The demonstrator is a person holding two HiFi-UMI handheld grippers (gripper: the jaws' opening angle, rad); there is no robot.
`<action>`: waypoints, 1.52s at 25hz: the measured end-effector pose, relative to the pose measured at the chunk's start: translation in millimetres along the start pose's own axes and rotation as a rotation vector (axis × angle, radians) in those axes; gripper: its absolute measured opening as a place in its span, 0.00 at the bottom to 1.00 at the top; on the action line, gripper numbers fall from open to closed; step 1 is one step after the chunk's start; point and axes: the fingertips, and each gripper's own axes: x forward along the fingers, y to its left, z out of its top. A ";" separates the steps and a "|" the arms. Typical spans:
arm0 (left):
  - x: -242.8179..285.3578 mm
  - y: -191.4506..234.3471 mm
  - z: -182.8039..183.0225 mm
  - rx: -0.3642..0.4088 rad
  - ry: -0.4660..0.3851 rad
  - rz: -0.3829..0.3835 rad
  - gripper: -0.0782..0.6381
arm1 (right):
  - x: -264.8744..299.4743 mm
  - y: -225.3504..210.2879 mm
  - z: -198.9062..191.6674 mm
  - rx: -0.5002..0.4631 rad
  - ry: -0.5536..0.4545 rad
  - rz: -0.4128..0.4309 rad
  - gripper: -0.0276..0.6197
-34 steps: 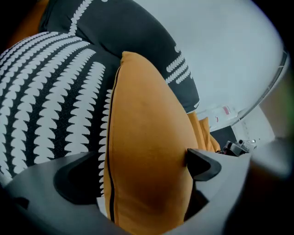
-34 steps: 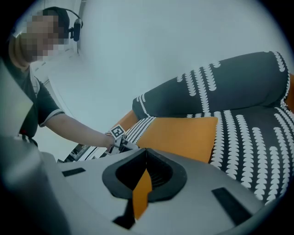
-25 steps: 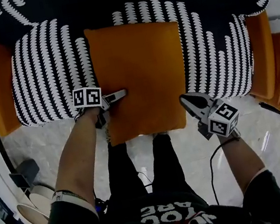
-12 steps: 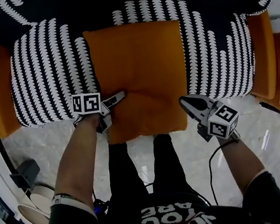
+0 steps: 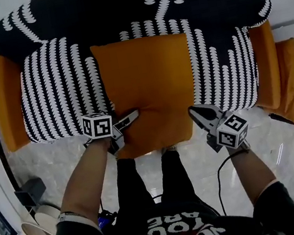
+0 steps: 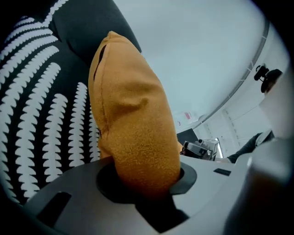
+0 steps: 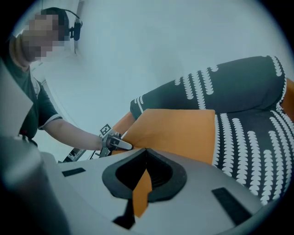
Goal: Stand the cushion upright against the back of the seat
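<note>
Softness is what I have to manage here. The orange cushion (image 5: 150,85) lies in the middle of the frame on the black-and-white patterned seat (image 5: 57,85). Its far edge sits close to the dark back (image 5: 116,7), and its near edge reaches past the front of the seat towards me.

The left tool (image 5: 130,117) has just been closing and now pinches a fat roll of the cushion at the near left edge. In the left gripper view the stuffing bulges between the jaws, so it is a real bite and not only fabric. The right tool (image 5: 196,114) sits at the near right corner with its jaws pressed almost together on a thin sliver of orange. I read that as the corner seam, a much shallower hold.

I judge the cushion light and floppy, with a nappy cover that grips well and nothing that could break. It will sag between two hold points rather than pivot as a board would. Holding the two near corners is right, since that edge becomes the top once the cushion tips against the back. My concern is the right corner slipping free, and the far edge sliding on the seat instead of hinging.
</note>
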 end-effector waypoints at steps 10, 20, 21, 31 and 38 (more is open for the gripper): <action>-22.0 -119.4 65.6 0.217 -0.031 -0.034 0.30 | -68.2 16.7 100.1 -0.059 -0.137 -0.057 0.08; -55.7 -243.1 119.6 0.364 -0.140 -0.016 0.30 | -165.2 47.0 187.8 -0.135 -0.261 -0.074 0.08; -58.5 -255.1 127.5 0.385 -0.155 -0.016 0.30 | -172.6 48.5 195.9 -0.145 -0.272 -0.072 0.08; -66.6 -361.8 201.8 0.545 -0.306 0.022 0.30 | -238.5 42.7 261.7 -0.270 -0.335 -0.017 0.08; -80.9 -407.7 248.9 0.617 -0.409 0.040 0.30 | -249.3 41.5 299.9 -0.315 -0.353 0.018 0.08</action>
